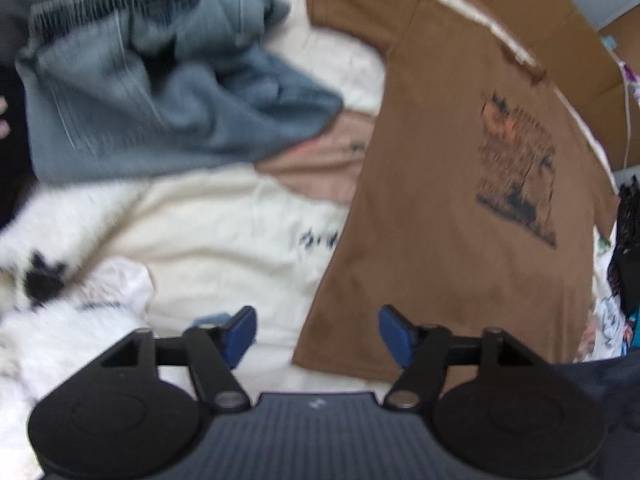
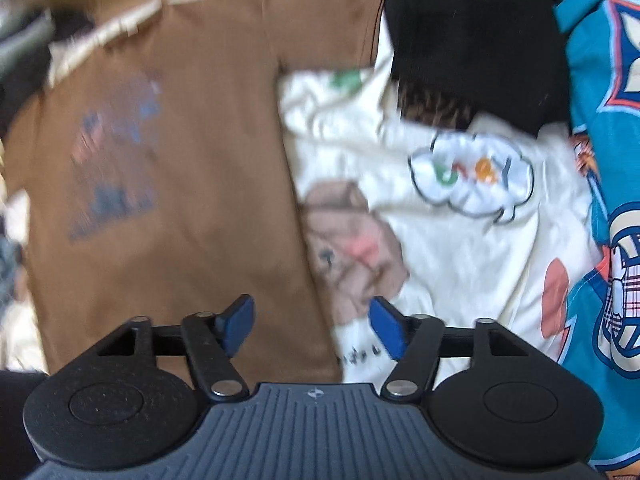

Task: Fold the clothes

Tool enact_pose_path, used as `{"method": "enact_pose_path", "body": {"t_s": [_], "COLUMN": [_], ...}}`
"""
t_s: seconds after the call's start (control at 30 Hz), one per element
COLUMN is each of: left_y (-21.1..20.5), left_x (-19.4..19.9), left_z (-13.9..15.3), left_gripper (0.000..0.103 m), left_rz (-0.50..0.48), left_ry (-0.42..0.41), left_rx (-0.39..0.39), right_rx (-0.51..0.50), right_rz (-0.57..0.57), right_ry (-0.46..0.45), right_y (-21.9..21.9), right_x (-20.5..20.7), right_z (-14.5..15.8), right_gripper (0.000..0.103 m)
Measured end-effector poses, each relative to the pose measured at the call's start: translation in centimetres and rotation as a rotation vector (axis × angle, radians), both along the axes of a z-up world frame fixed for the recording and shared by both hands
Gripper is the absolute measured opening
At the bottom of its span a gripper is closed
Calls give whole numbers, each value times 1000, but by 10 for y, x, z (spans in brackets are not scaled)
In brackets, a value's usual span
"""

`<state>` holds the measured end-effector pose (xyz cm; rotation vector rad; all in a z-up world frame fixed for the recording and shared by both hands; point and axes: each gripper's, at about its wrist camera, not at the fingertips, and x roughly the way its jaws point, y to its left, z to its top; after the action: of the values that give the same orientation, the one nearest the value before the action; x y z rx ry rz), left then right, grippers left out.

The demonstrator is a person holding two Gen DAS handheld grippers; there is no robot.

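Note:
A brown T-shirt (image 1: 448,208) with a dark printed picture lies spread flat on the pile of clothes; it also fills the left half of the right wrist view as the brown T-shirt (image 2: 172,184). My left gripper (image 1: 318,334) hangs above the shirt's near left corner, open, with nothing between its blue pads. My right gripper (image 2: 312,326) hovers over the shirt's near right edge, open and empty as well. Both views are blurred.
Crumpled blue-grey jeans (image 1: 160,80) lie at the upper left, over cream and white garments (image 1: 224,232). A cream shirt with cartoon prints (image 2: 460,208), a teal printed shirt (image 2: 600,160) and a black garment (image 2: 472,40) lie right of the brown one. Cardboard (image 1: 560,20) stands behind.

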<state>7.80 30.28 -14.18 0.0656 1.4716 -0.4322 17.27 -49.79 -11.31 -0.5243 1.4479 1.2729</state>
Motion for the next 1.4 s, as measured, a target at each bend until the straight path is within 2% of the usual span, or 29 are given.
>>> {"method": "enact_pose_path", "body": {"t_s": [0.07,0.1,0.27,0.33,0.47,0.57,0.67,0.93,1.07,1.27,1.4], "left_y": [-4,-6,-14,-17,-23,-28,-32,-51,-65,-94,-122], "left_x": [4,6,16,19,20,16,12,-8,-20,-39,-54], "left_z": [15,21,58,74,111,136,157,195,209,224,232], "left_gripper": [84,88,96,102,102,102,102,103,103,103,103], "left_rz": [-5,-8,1,-5,-34,-55,-59,-111,-138,-157,-171], "left_ry": [-27,-38,-103,-137,-206,-276,-326,-449,-475,-491,-504], "left_rx": [-9,-13,-42,-55,-64,-25,-36,-36,-69,-132,-182], "right_rx": [32,46,127,171,253,311,357,457,496,514,527], "right_rz": [-30,-39,-76,-73,-82,-86,-83,-78,-85,-139,-184], "right_ry": [0,3,6,-2,2,13,10,-32,-43,50,63], "right_y": [2,2,1,-2,-12,-22,-32,-59,-75,-89,-91], "right_x": [5,8,22,24,26,24,18,5,2,0,-4], "right_z": [15,21,55,75,108,129,148,194,207,203,199], "right_gripper": [91,93,100,102,102,102,102,102,102,102,102]}}
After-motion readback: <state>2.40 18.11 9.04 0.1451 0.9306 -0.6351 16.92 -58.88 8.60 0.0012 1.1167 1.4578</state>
